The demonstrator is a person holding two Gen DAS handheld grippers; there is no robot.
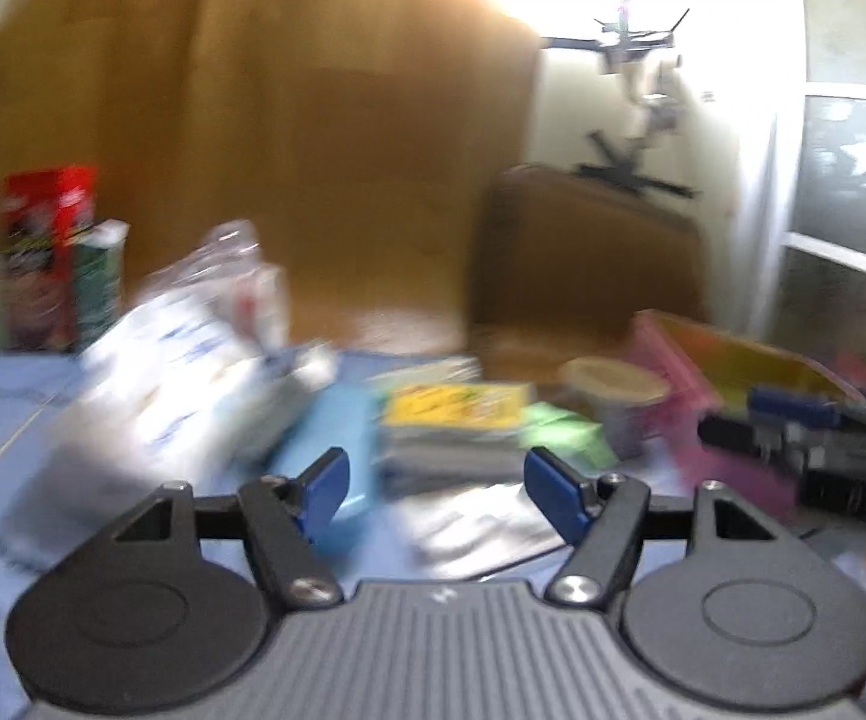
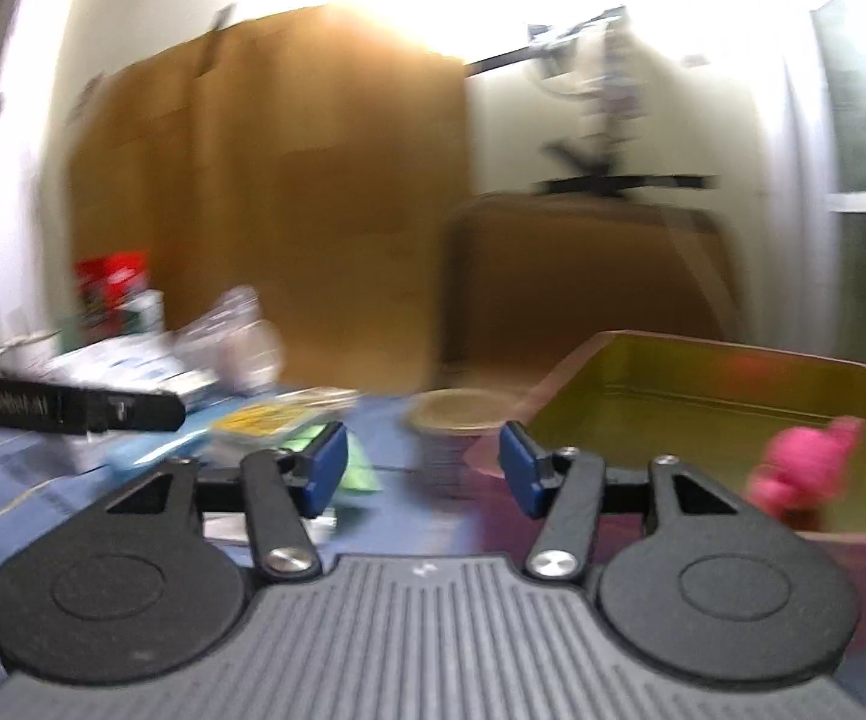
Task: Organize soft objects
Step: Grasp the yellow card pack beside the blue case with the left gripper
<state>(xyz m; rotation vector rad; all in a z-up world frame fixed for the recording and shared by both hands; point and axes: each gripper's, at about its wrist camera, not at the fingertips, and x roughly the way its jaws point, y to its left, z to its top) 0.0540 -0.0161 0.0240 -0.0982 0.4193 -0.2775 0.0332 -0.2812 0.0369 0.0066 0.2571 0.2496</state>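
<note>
Looking ahead, I see my left fingers (image 1: pixel 436 489) half open and empty; the soft packs (image 1: pixel 454 420) lie straight ahead, close. My right fingers (image 2: pixel 423 468), open and empty, sit by the bin (image 2: pixel 703 384).

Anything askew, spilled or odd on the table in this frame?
Nothing is clearly spilled or damaged. Packets lie in a loose heap on the blue cloth; one pink soft object sits in the pink bin. Motion blur hides finer detail.

Motion-blurred packets (image 1: pixel 451 420), smeared pink soft toy (image 2: pixel 805 468), bin (image 2: pixel 703 360) cut off right
</note>
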